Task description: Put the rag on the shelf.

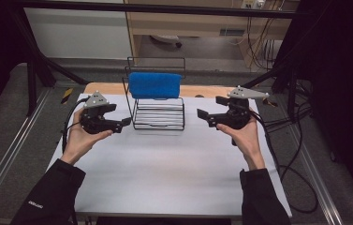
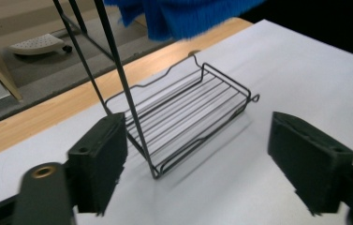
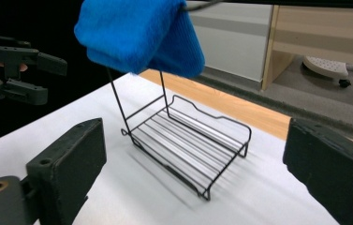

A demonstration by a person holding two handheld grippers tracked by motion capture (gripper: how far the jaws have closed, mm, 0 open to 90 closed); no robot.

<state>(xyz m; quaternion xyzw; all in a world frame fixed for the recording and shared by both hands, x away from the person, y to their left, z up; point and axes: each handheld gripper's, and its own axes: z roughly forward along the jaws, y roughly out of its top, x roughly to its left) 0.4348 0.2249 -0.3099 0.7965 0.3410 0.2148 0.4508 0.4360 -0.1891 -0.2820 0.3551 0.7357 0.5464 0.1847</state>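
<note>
A black wire rack [image 1: 159, 114] stands at the back middle of the white table, with a folded blue cloth [image 1: 154, 85] draped over its upper bar. The rack [image 2: 183, 122] and cloth [image 2: 188, 16] lie ahead in the left gripper view; the rack [image 3: 188, 147] and cloth [image 3: 139, 35] appear in the right gripper view too. My left gripper [image 1: 123, 115] is held just left of the rack, open and empty. To the right of the rack, my right gripper [image 1: 210, 109] is also open and empty. The left gripper [image 3: 47, 79] appears far off in the right gripper view.
The white table top [image 1: 165, 164] lies on a wooden board [image 1: 202, 91]. Black frame bars [image 1: 38, 65] rise at both sides. Cables [image 1: 291, 154] trail off the right edge. A wooden cabinet [image 1: 202, 23] stands behind the table.
</note>
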